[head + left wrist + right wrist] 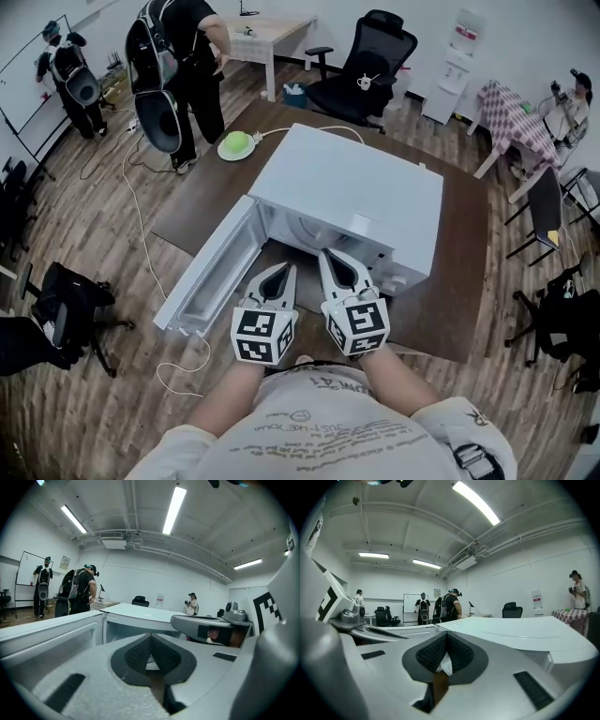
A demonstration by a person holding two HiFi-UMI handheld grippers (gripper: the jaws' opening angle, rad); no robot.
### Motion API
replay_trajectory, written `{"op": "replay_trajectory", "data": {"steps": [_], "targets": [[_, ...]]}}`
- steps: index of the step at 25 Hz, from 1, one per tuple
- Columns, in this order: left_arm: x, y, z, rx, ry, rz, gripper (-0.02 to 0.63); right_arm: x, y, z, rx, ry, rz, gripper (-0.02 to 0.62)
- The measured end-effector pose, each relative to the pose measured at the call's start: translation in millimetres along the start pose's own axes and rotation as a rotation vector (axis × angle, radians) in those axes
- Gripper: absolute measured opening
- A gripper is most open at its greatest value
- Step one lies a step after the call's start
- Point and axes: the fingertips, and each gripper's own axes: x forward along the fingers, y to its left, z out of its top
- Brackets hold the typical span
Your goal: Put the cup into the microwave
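No cup is showing in any of the three views. Neither gripper has it, and the inside of the microwave (347, 202) is hidden from the head view by its own top. So it may already be in there, but that can't be confirmed. There's a small white cup-ish thing on the black chair (370, 56) at the top middle of the frame, too tiny to call.

The left gripper (279, 272) and right gripper (330, 255) sit side by side at the bottom centre, right at the oven's mouth. Both have their jaws pinched together on nothing.

If the cup is inside, the step in hand looks like shutting the door (211, 267). It hangs wide open toward the lower left. A good way would be for the person to take the left gripper round to the door's far free edge and push it in a smooth arc. The right gripper should be pulled back from the opening first so nothing gets pinched.

As for room, the open door pokes out past the edge of the brown table (459, 281) and over the floor. A white cable (141, 234) trails on the floor just beside it. The table to the right of the oven is bare, so that's the easy side to back off to. A green dome thing (234, 143) sits on the far left corner, well out of the way.
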Motion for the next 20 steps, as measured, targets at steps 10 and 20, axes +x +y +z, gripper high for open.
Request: {"op": "replay_trajectory", "data": {"steps": [10,20], "targets": [[12,-3,3,0.013,0.008,-0.020,0.014,-1,-8,-9,0.005,0.021,-0.008,0.014],[18,-8,3,0.017,0.012,-0.030,0.014,0,-13,-15,-0.001,0.034,-0.010,0.014]]}}
